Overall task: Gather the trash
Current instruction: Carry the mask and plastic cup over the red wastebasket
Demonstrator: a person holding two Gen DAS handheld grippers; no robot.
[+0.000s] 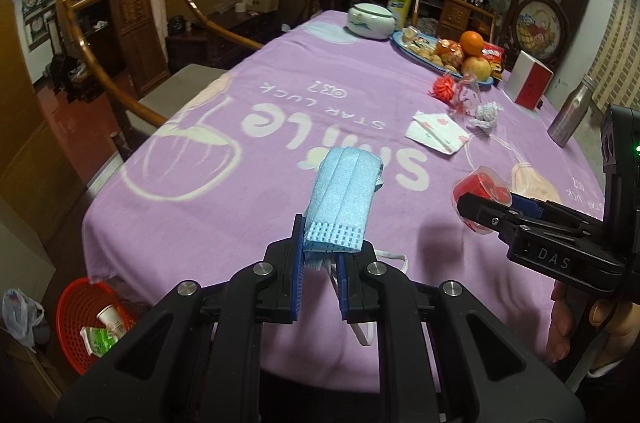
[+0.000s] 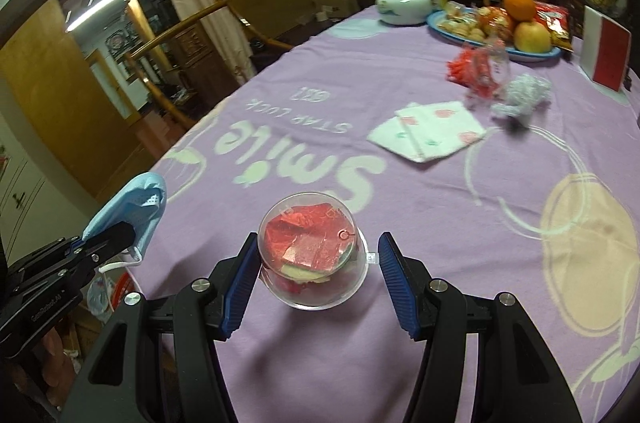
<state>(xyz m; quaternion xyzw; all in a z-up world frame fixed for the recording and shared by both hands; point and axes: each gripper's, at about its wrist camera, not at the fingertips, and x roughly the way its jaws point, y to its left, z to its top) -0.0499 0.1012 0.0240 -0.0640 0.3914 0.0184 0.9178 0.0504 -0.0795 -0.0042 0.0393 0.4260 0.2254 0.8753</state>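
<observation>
Between my left tongs (image 1: 320, 263) sits a folded blue face mask (image 1: 344, 195), pinched by its near end and lifted above the purple tablecloth (image 1: 224, 191), its white ear loops dangling toward the near edge. My right tongs (image 2: 314, 279) stand wide around a clear plastic cup (image 2: 312, 255) stuffed with red wrapper; the left pad looks to be touching its wall, the right pad is still apart from it. That cup rests near the near edge of the table.

Below the near left corner, on the floor, I can see a red mesh basket (image 1: 74, 307) already holding a paper cup and a green wrapper, so I judge this as mid-collection: one piece in hand, another about to be taken. Next I should squeeze the right tongs gently, since the thin cup may buckle or skid, then carry both over the corner. A floral napkin (image 2: 428, 131) and crumpled wrappers (image 2: 520, 99) toward the far right wait their turn.
</observation>
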